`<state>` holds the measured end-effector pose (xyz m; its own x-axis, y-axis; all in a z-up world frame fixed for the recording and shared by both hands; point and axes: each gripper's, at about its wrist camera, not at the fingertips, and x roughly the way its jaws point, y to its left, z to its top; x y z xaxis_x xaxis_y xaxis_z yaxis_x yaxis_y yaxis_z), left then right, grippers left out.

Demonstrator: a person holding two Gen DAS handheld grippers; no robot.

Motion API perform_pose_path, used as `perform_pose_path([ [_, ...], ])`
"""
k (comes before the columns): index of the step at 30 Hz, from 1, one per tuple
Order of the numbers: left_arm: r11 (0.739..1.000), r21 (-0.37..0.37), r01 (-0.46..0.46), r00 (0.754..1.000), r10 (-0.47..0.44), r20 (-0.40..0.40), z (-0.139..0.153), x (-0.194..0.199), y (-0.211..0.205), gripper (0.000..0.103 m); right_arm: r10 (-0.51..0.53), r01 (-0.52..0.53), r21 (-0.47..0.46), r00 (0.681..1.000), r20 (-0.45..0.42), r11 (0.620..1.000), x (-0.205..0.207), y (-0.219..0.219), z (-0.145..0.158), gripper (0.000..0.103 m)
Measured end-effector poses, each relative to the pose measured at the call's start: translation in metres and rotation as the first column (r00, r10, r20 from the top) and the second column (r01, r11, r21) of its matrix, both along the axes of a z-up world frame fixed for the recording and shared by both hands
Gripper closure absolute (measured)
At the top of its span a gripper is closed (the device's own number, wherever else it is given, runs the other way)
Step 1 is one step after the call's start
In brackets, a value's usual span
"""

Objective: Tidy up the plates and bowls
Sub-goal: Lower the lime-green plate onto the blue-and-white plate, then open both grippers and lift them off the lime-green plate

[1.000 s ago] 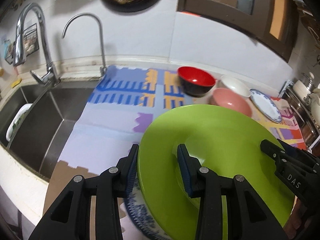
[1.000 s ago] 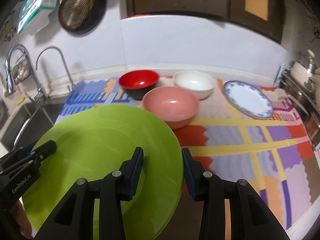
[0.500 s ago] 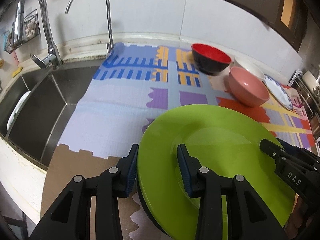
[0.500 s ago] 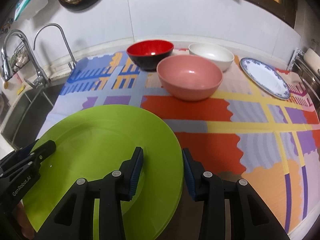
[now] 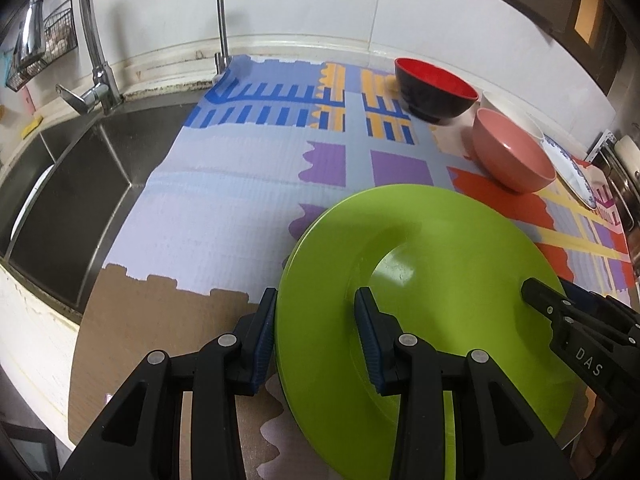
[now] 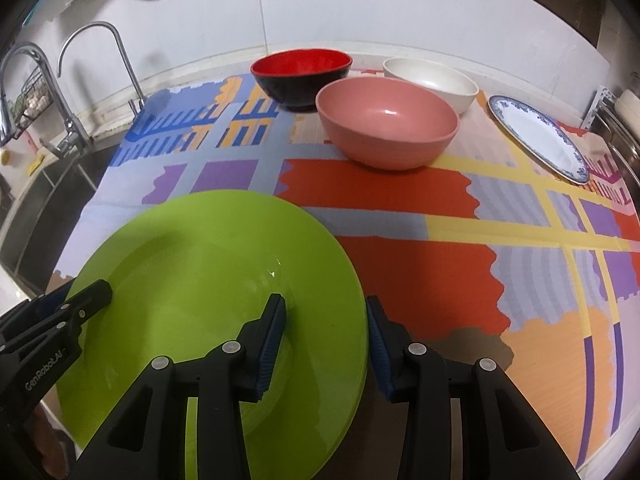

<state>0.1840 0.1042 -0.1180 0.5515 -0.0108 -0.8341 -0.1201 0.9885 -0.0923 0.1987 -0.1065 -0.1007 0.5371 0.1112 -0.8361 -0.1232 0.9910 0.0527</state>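
Observation:
A large lime-green plate [image 5: 420,280] hangs low over the patterned mat [image 5: 240,208], close to the counter's front edge. My left gripper [image 5: 316,320] is shut on its left rim, one finger on top and one at the outer edge. My right gripper [image 6: 326,320] is shut on the opposite rim of the green plate [image 6: 208,264] in the same way. At the back of the mat stand a red-and-black bowl [image 6: 302,76], a pink bowl [image 6: 388,128] and a white bowl [image 6: 432,80]. A blue-rimmed white plate [image 6: 540,140] lies to their right. Whatever is under the green plate is hidden.
A steel sink [image 5: 68,200] with two faucets [image 5: 100,76] lies left of the mat. A metal rack [image 6: 616,128] stands at the far right edge. Bare brown countertop [image 5: 140,320] shows in front of the mat at the left.
Both grippers have sunk toward the mat with the green plate between them. A blue-patterned plate seen under its near rim a second ago no longer shows.

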Motion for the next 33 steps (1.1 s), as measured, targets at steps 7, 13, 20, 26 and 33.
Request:
perform_pose_path([
  [7,1.0,0.018,-0.003,1.0,0.003,-0.001,-0.003,0.0,-0.002,0.065,0.025,-0.025,-0.03,1.0,-0.016,0.999,0.0,0.005,-0.006,0.061],
  [13,1.0,0.012,0.008,1.0,-0.008,0.0,-0.004,0.001,-0.002,0.055,0.042,-0.042,-0.042,0.999,-0.014,0.998,0.0,0.008,-0.007,0.059],
  [20,1.0,0.027,0.01,1.0,-0.011,0.028,0.004,-0.001,-0.01,0.039,0.044,-0.044,-0.021,0.999,-0.01,0.999,0.0,0.003,-0.004,0.051],
  [26,0.998,0.034,0.048,0.996,-0.05,0.075,0.024,0.001,-0.027,0.028,0.03,-0.03,-0.003,0.999,0.033,1.0,-0.004,-0.013,0.011,0.051],
  [33,0.994,0.038,0.098,0.985,-0.102,0.142,0.052,0.007,-0.06,0.011,-0.011,0.01,0.009,0.995,0.095,1.0,-0.006,-0.044,0.032,0.051],
])
